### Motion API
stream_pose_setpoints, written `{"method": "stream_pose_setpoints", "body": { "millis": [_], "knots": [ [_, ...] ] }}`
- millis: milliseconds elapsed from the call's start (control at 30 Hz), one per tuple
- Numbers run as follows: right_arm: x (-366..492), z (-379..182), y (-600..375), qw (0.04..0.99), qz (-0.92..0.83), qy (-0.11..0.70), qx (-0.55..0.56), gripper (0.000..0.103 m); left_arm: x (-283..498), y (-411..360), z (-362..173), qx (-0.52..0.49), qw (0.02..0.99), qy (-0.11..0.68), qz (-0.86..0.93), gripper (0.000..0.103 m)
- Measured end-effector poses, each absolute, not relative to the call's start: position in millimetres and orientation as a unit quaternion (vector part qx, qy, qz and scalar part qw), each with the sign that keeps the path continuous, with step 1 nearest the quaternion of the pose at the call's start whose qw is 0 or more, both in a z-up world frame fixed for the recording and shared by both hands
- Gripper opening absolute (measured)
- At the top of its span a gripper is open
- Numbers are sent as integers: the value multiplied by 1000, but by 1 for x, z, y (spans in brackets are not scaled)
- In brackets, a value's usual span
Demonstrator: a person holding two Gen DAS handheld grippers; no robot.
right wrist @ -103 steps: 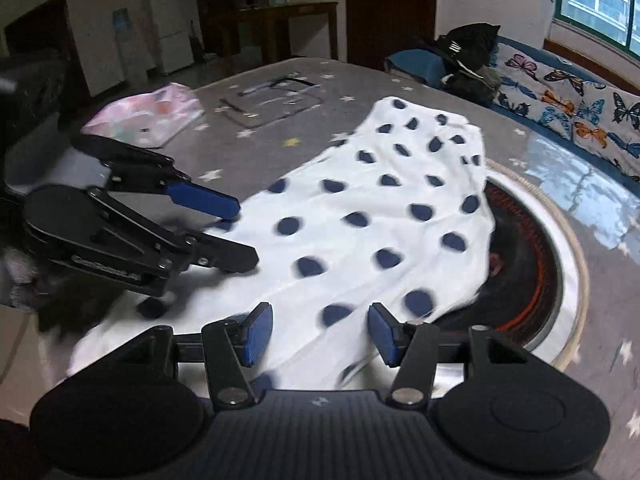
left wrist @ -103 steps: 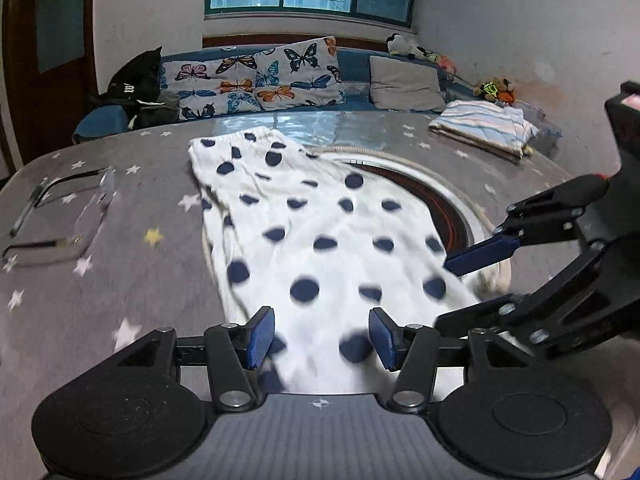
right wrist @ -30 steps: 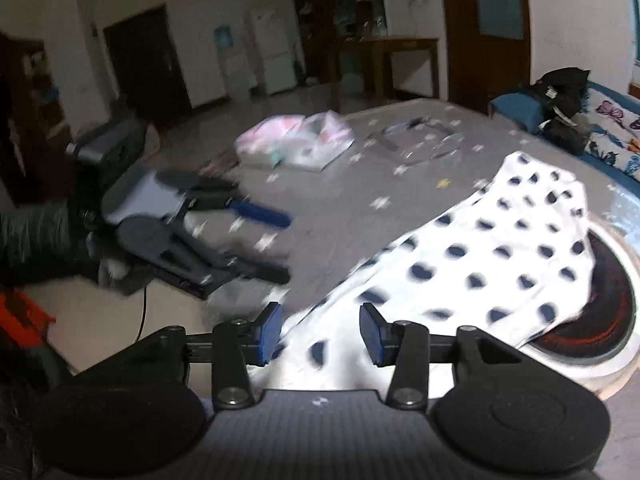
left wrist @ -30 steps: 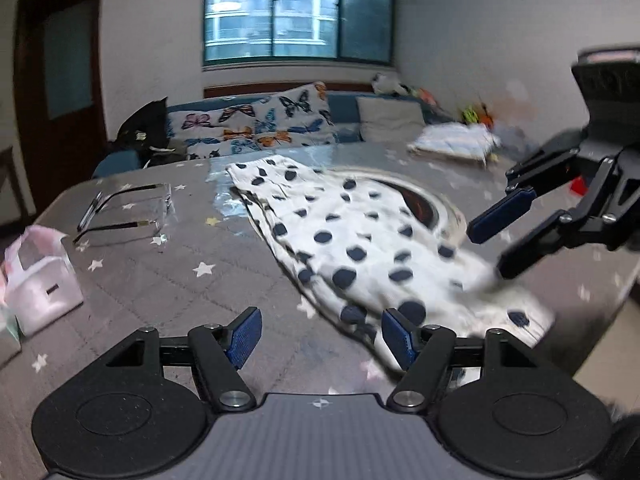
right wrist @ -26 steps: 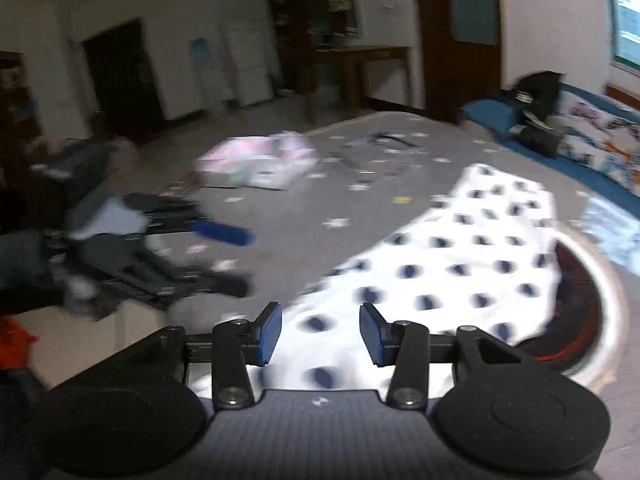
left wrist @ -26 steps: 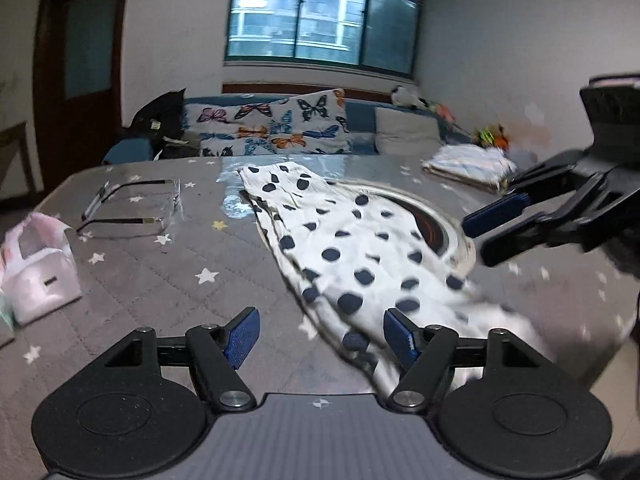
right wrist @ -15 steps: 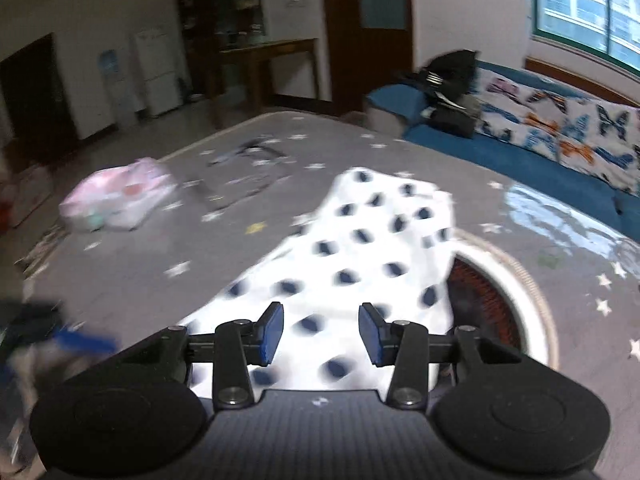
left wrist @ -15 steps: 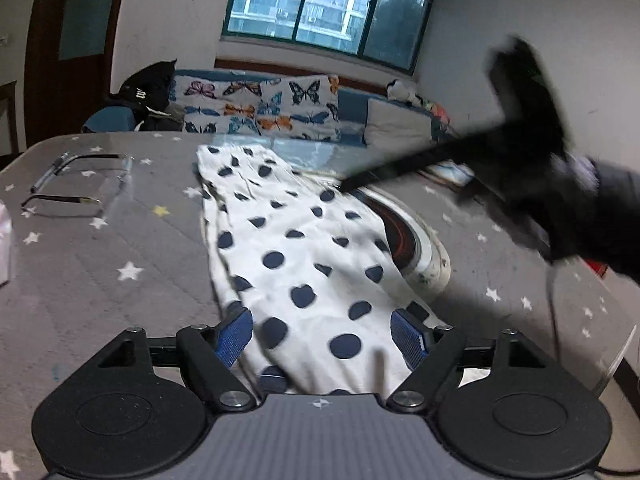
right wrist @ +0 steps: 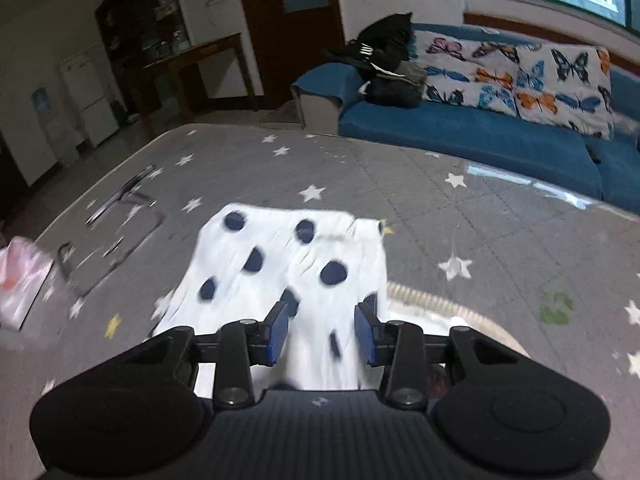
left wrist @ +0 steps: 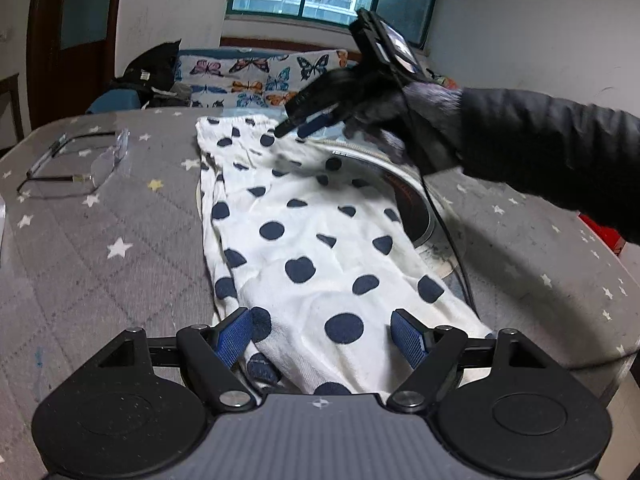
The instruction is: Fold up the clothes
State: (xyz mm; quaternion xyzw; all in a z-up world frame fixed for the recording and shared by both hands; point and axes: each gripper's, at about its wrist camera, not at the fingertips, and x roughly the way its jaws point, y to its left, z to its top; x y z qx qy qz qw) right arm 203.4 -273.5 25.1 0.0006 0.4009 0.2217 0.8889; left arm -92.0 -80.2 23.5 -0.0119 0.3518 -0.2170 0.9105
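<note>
The left gripper (left wrist: 322, 338) has its jaws spread wide, and the near end of the polka-dot garment (left wrist: 304, 232) lies between and under the two blue pads without either pad pressing on it. From there the cloth runs straight ahead, away from these jaws, as one long strip across the grey star-patterned table cover (left wrist: 120, 220); its long axis is nearly in line with the way the gripper points, and its far end lies well ahead of the jaws.

At that far end sits the right gripper (right wrist: 322, 334), reaching in from the right on a dark sleeve (left wrist: 540, 136). Its jaws are closing, already fairly narrow. In the right wrist view the white cloth passes between its pads (right wrist: 277, 332), and the garment's end edge lies just ahead of its fingertips, yet the blur does not show the pads gripping. The cloth's right side drapes over a round inset plate with a metal rim (left wrist: 420, 216) sunk in the table.

So each hand has one end of the same long axis: left nearest the near hem, right nearest the far edge. My judgement is that a lengthwise fold, far end brought towards near end, suits this layout. A pair of glasses (left wrist: 76, 164) lies well off to the left of the cloth, clear of both jaws.
</note>
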Motion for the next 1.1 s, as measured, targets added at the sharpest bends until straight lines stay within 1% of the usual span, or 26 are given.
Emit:
{"method": "stream_pose_setpoints", "body": {
  "millis": [133,167,200,233,467,500,567,600,733,867,967,1033,1067,1100],
  "knots": [
    [222,18,-268,890,218,401,8,35,-91,-80,22,-8,908,356,-219,80],
    [226,16,-268,890,219,401,9,34,-91,-81,22,-8,908,357,-220,80],
    [229,15,-267,890,219,401,11,30,-90,-81,22,-7,907,358,-220,81],
    [231,15,-265,890,219,399,10,29,-90,-82,22,-7,907,359,-220,81],
    [242,12,-256,896,217,386,-7,27,-89,-86,20,-1,905,362,-222,85],
    [242,13,-256,898,217,383,-11,23,-89,-86,20,0,905,362,-222,85],
    [243,13,-254,900,216,378,-18,19,-89,-87,20,0,905,363,-222,86],
    [243,13,-253,901,215,376,-20,8,-89,-87,20,1,905,363,-222,86],
    [239,17,-255,911,206,356,-31,5,-89,-87,20,3,905,363,-222,86],
    [241,24,-262,922,188,338,-34,4,-89,-87,19,4,904,364,-223,86],
    [252,18,-264,909,194,368,-30,5,-88,-88,17,4,904,363,-225,89],
    [253,16,-265,907,196,371,-32,18,-87,-88,17,2,904,364,-225,89],
    [254,16,-266,906,198,374,-24,22,-87,-88,17,1,904,364,-224,89],
    [254,17,-268,904,200,377,-14,30,-87,-88,17,0,904,365,-224,89]
  ]
}}
